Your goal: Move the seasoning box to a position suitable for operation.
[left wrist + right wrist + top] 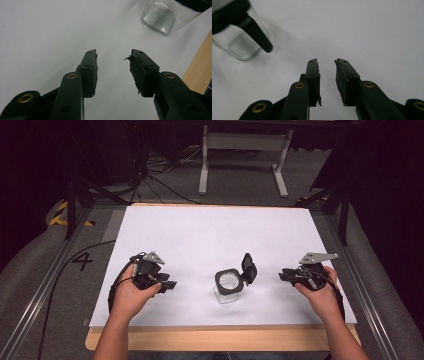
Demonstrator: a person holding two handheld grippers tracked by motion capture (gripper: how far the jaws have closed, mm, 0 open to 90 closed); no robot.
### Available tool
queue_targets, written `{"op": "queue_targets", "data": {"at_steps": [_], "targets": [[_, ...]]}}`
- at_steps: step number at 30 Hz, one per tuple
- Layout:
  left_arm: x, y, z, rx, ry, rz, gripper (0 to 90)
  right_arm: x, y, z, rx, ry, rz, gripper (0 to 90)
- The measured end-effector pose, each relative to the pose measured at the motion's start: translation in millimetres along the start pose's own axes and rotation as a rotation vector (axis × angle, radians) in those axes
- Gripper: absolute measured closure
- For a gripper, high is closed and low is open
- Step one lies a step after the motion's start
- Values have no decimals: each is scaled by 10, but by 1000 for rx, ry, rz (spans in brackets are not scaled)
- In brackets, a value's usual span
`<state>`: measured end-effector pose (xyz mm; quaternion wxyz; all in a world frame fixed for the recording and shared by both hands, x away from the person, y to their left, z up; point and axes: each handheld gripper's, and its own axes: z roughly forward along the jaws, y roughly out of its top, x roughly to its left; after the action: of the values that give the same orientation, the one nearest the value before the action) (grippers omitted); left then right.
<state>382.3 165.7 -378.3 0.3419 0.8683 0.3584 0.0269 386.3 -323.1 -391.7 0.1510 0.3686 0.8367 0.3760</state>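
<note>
Glass jar [229, 287], flip lid [249, 268] open, sits between left gripper [169, 285] and right gripper [283, 276]; both jaws apart, empty.

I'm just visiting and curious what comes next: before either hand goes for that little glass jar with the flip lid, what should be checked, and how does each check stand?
1. Glass jar upright on the white mat: ok.
2. Flip lid swung open, hanging at the rim toward the right gripper: ok.
3. Left gripper open, nothing between its fingers: ok.
4. Right gripper open, nothing held: ok.
5. Both grippers apart from the jar, one on each side: ok.
6. Anything inside the jar: cannot tell; the glass looks clear.
</note>
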Motion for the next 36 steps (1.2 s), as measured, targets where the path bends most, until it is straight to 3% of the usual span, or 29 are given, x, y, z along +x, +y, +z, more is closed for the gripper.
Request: {"op": "queue_targets", "data": {"at_steps": [2,6,9,14,19,28,36], "targets": [[-10,11,-21,-23,-9,16,600,84,45,19,13,61,-22,830],[-49,51,-47,-46,-30,28,602,264,50,34,7,189,-59,894],[-82,81,-44,-50,-38,38,597,351,60,39,3,216,-75,898],[-151,143,-15,-32,-82,64,602,539,121,55,-20,300,-108,900],[-179,181,7,-26,-89,83,592,704,169,105,-28,337,-151,900],[-186,176,7,-25,-98,84,597,981,213,324,26,396,-218,900],[-194,175,7,-26,-99,85,593,1033,200,473,56,375,-229,900]]}}
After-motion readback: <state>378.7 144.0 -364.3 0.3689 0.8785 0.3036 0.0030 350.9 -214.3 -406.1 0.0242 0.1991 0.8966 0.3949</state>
